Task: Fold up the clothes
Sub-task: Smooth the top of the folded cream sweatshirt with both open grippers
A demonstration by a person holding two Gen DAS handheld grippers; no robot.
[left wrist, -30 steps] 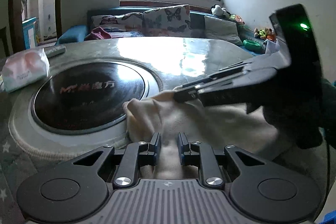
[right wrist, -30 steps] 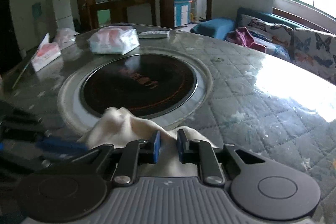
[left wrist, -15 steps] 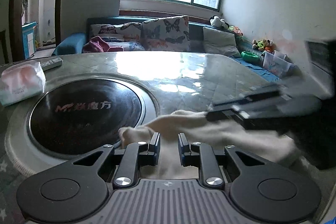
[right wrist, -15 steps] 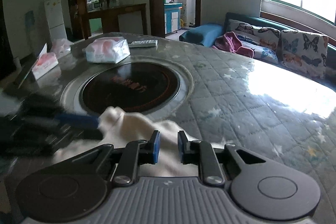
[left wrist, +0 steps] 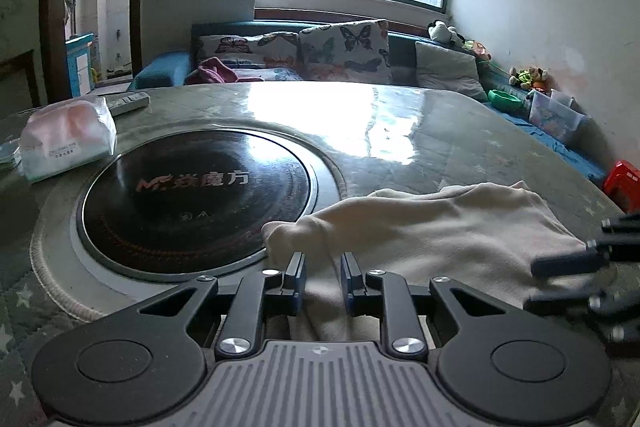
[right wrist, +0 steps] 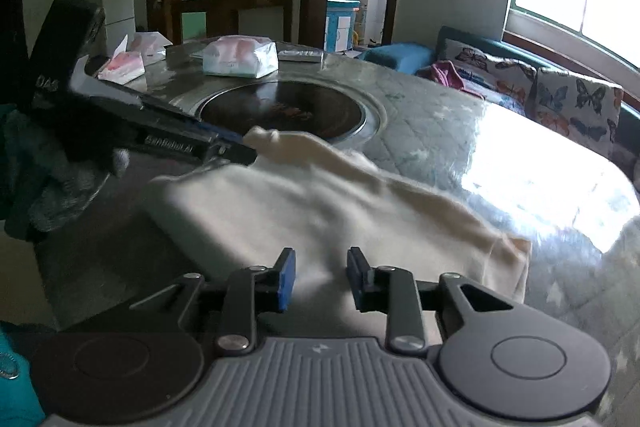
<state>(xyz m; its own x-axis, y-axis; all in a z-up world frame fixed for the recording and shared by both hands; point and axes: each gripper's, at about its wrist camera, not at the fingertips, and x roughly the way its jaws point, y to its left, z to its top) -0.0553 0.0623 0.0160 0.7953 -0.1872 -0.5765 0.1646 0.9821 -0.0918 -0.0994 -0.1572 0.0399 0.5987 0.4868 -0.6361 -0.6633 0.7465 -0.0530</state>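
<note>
A cream garment (left wrist: 432,227) lies spread on the round table beside the black hotplate (left wrist: 192,195). My left gripper (left wrist: 322,273) is shut on the garment's near edge, with cloth bunched between its fingers. In the right wrist view the garment (right wrist: 320,203) lies flatter, and my right gripper (right wrist: 321,275) stands open just above its near edge, holding nothing. The left gripper (right wrist: 240,143) also shows there, pinching the far corner. The right gripper's fingers (left wrist: 568,263) show blurred at the right edge of the left wrist view.
A tissue pack (left wrist: 66,137) and a remote (left wrist: 128,102) lie beyond the hotplate. More tissue packs (right wrist: 124,65) sit at the table's far side. A sofa with butterfly cushions (left wrist: 344,51) runs behind the table. A red stool (left wrist: 622,183) stands at right.
My right gripper has let go of the garment, opened and drawn back toward the right. The garment has been pulled out flatter across the table. My left gripper keeps its hold.
</note>
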